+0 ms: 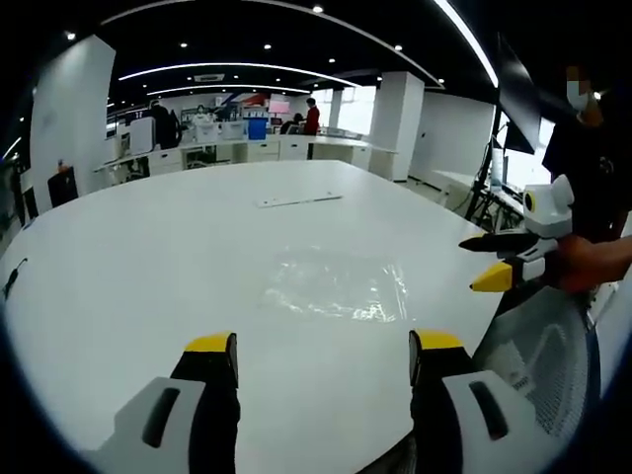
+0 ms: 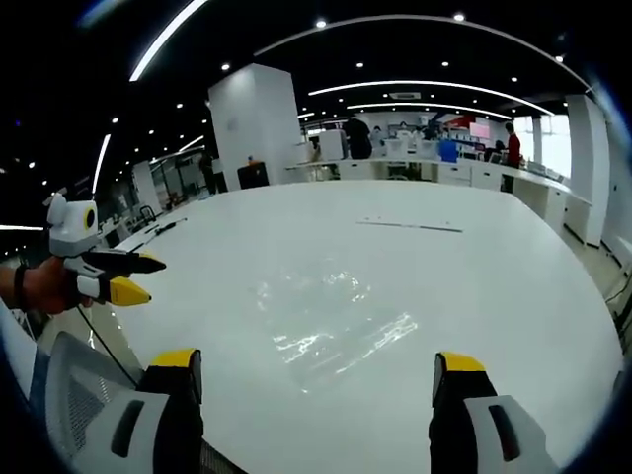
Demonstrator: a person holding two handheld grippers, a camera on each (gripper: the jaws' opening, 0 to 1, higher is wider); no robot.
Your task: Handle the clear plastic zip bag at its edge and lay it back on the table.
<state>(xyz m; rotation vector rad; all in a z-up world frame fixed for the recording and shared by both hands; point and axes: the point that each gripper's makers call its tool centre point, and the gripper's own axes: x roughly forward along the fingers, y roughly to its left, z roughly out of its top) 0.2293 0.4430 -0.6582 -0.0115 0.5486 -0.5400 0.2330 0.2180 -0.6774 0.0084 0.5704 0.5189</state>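
Observation:
The clear plastic zip bag (image 1: 336,284) lies flat on the white round table (image 1: 148,257), a little ahead of my left gripper (image 1: 324,346), whose yellow-tipped jaws stand wide apart with nothing between them. My right gripper (image 1: 482,260) comes in from the right, held by a hand just off the table's edge beside the bag. In the right gripper view the bag (image 2: 331,316) glints on the table (image 2: 494,267) just past my right gripper (image 2: 318,360), open and empty. My left gripper (image 2: 148,278) hangs at the left beyond the table's rim.
A thin white strip (image 1: 301,200) lies farther back on the table, also seen as the strip (image 2: 410,226). A mesh chair back (image 1: 533,355) stands at the table's edge. A dark cable (image 1: 12,279) rests at the left rim. Desks and people fill the far room.

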